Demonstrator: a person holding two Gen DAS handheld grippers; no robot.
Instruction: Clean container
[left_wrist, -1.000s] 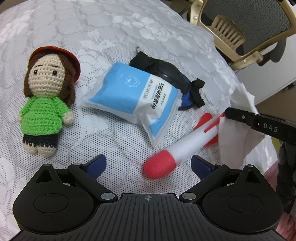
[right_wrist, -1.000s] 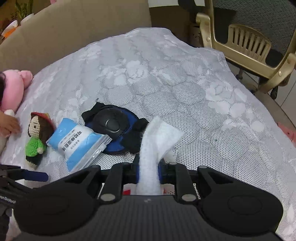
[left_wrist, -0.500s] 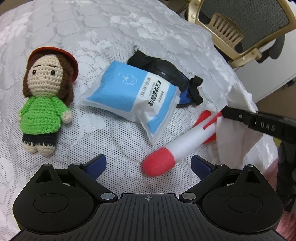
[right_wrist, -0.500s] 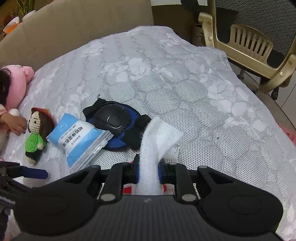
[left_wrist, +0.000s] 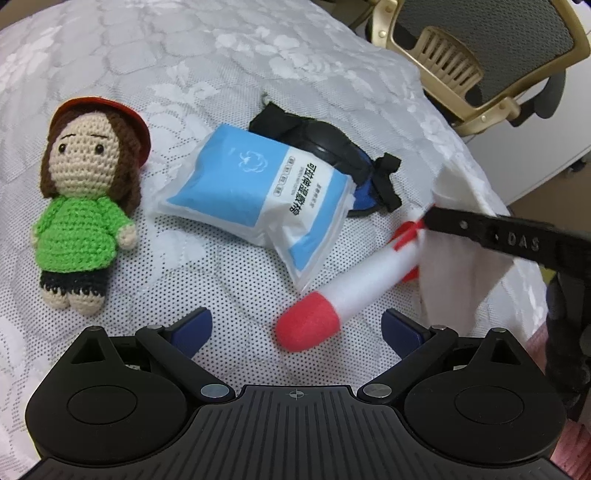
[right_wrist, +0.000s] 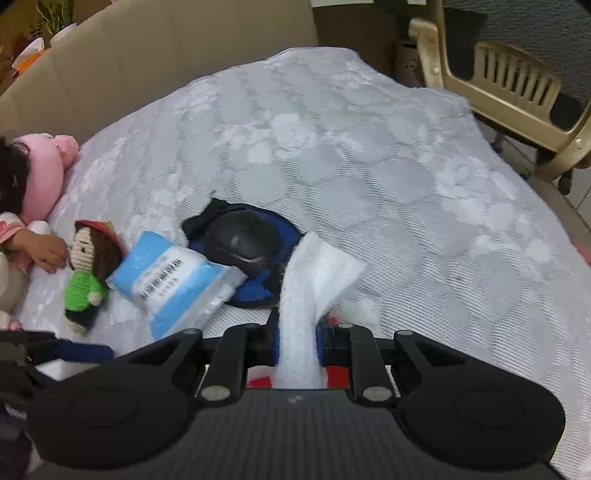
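A white wipe (right_wrist: 317, 266) sticks up from my right gripper (right_wrist: 297, 332), which is shut on it. In the left wrist view that gripper (left_wrist: 498, 236) reaches in from the right, the wipe (left_wrist: 454, 280) hanging over the tail of a red and white foam rocket (left_wrist: 354, 288). My left gripper (left_wrist: 297, 326) stands open, its blue pads either side of the rocket's red nose without touching it. Behind lie a blue wipes pack (left_wrist: 258, 199) and a black domed item on a blue pad with black straps (left_wrist: 328, 144), both also in the right wrist view, the pack (right_wrist: 173, 280) and the domed item (right_wrist: 240, 240).
A crochet doll (left_wrist: 85, 206) in a green top lies at the left on the white patterned bed cover (right_wrist: 369, 166). A person's hand (right_wrist: 44, 251) rests by the doll's head, near a pink plush (right_wrist: 44, 166). A gold-framed chair (right_wrist: 509, 85) stands beyond the bed's right edge.
The person's hand at the left has come closer to the doll's head. Both grippers and the wipe have stayed about where they were.
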